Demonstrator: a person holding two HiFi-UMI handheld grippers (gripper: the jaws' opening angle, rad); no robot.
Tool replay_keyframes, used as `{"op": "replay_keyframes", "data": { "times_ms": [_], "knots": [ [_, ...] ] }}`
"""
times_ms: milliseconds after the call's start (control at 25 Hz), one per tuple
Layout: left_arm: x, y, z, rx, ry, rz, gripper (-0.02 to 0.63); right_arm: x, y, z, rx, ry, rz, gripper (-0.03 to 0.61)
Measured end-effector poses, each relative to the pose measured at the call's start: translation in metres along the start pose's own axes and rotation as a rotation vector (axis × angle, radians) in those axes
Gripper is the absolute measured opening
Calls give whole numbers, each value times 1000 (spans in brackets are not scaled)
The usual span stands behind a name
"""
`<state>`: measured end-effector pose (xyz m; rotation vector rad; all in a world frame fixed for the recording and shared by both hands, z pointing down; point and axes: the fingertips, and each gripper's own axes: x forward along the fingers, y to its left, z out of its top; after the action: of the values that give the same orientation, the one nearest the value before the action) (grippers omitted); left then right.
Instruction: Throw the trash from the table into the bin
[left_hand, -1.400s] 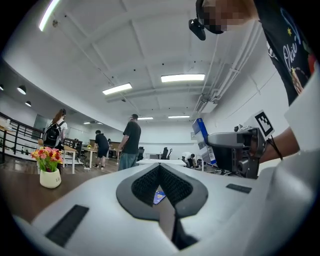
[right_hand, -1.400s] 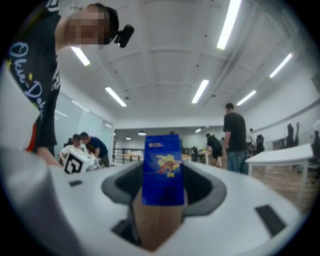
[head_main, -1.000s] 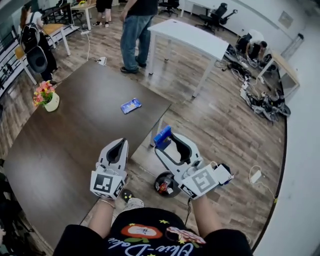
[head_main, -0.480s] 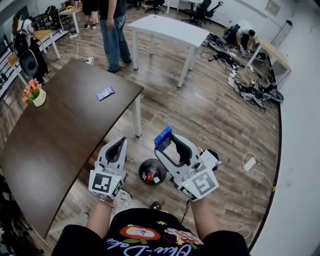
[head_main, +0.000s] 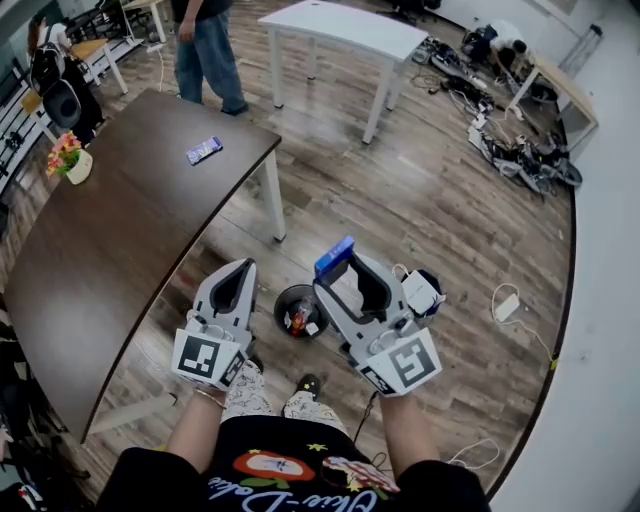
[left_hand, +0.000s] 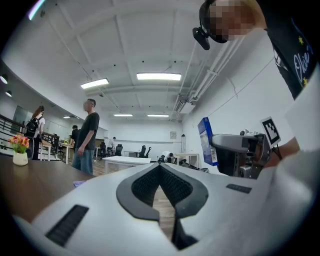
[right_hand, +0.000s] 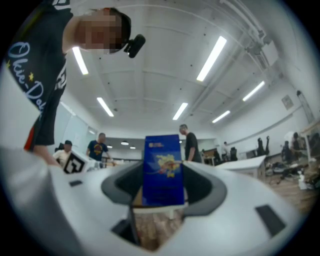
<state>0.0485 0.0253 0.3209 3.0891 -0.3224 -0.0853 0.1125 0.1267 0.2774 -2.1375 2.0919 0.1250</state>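
My right gripper (head_main: 343, 268) is shut on a blue carton (head_main: 334, 256), which stands upright between its pads (right_hand: 162, 170). It hangs level just right of a round black bin (head_main: 300, 311) on the floor, which has some trash inside. My left gripper (head_main: 241, 268) is shut and empty, and hovers just left of the bin. A blue packet (head_main: 203, 150) lies near the far corner of the dark brown table (head_main: 120, 230). In the left gripper view its own jaws (left_hand: 160, 166) meet at the tip, and the carton (left_hand: 205, 141) shows at the right.
A flower pot (head_main: 70, 162) stands at the table's left edge. A white table (head_main: 340, 28) and a standing person (head_main: 205, 45) are farther back. Cables and gear (head_main: 520, 160) lie on the wood floor at the right. My feet are just below the bin.
Both grippers have moved away from the table. The table has slid left and back in view, and the bin now lies between the two grippers. The carton stays gripped.
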Motion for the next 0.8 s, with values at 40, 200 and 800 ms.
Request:
{"op": "replay_keyframes", "data": {
  "times_ms": [40, 200, 800],
  "knots": [
    [-1, -4, -1, 1, 4, 0, 6, -3, 1, 0, 6, -4, 3, 247],
    [-8, -21, -10, 19, 19, -28, 6, -12, 9, -8, 13, 6, 11, 247],
    [11, -5, -43, 2, 52, -74, 6, -15, 6, -64, -41, 128, -91, 247]
  ]
}}
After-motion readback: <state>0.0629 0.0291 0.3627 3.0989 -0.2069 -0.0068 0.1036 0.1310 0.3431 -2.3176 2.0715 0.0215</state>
